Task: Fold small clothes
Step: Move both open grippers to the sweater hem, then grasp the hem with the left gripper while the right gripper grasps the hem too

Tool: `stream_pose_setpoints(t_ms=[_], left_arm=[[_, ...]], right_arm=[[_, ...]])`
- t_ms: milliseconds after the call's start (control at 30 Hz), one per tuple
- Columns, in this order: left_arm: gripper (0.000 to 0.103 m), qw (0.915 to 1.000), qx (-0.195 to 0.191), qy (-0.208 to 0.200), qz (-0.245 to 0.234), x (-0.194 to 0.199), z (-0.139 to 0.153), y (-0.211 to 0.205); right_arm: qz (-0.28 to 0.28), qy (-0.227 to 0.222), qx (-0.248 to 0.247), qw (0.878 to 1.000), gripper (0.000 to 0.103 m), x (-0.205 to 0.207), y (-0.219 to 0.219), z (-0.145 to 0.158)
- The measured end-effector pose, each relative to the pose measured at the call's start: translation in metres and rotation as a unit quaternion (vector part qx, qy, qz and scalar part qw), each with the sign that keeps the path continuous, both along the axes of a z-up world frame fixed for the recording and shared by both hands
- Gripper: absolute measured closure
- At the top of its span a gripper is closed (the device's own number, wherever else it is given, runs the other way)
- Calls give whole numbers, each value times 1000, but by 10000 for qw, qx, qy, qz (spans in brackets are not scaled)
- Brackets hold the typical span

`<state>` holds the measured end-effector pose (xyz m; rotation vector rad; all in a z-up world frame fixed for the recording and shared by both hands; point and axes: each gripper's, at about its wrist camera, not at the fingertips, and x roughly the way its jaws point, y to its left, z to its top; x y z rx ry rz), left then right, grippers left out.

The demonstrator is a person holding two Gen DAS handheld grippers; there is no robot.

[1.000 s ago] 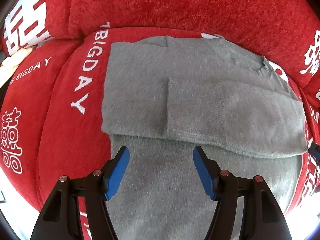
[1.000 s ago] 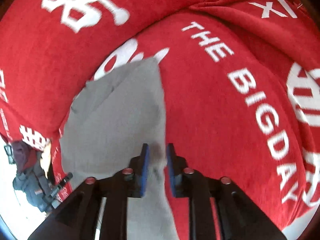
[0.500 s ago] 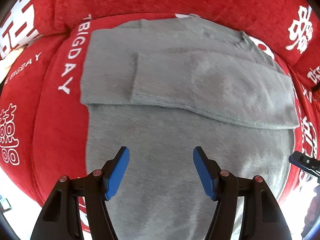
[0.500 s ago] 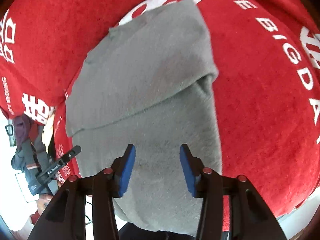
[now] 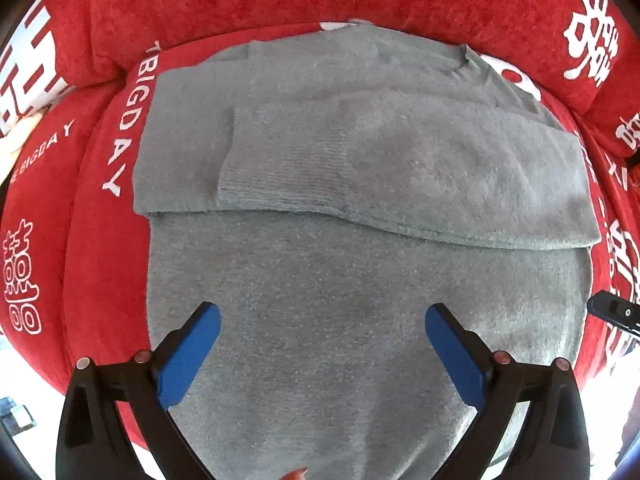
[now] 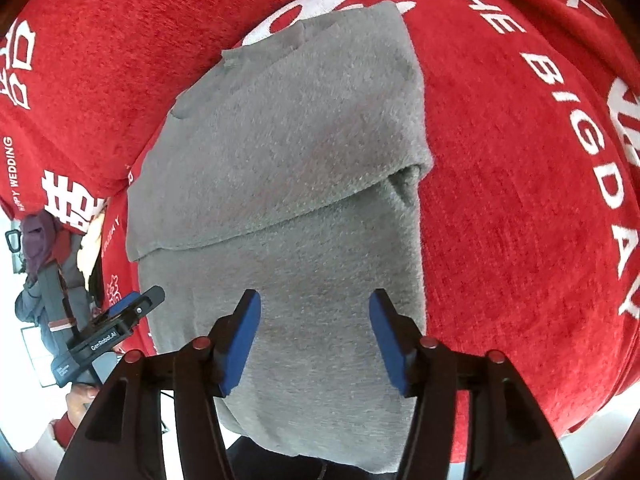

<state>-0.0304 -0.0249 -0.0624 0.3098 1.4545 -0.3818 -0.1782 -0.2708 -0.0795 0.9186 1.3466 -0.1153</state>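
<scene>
- While the grey sweater (image 5: 360, 280) is spread on the red cushion (image 5: 100, 240), sleeves folded across, nothing is held.
- Left gripper (image 5: 322, 340) and right gripper (image 6: 314, 334) have just been opening; both are parted, empty.
- If one layer is pinched, the fold could be dragged askew.

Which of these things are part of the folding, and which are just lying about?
Part of the job:
- grey sweater, partly folded
- left hand-held gripper, open
- right hand-held gripper, open

Lying about:
- red lettered sofa cover
- clothes at the sofa's edge
</scene>
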Motion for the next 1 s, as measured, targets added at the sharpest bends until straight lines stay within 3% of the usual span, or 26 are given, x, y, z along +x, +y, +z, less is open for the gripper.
stream_pose_setpoints(t_ms=[267,500,700,833,1000], left_arm=[[1,9993,131,291,182,-13,-11,-3],[1,9964,-29,600,599,-32,-15,35],[1,9933,179,586,979,-52,-19,57],[1,9953,159,471,836,-65,-11,61],[1,9977,-3,399,548,-80,-7,79]], right_arm=[[74,-51,-21,10000,36,-4,-9,4],[294,-99,108,9995,35,-14,-7,1],[693,-189,230,9972,35,-22,11,-5],[804,-334,456,9952,34,-30,29,-7],[870,-335,353,9950,34,-41,58,-9]])
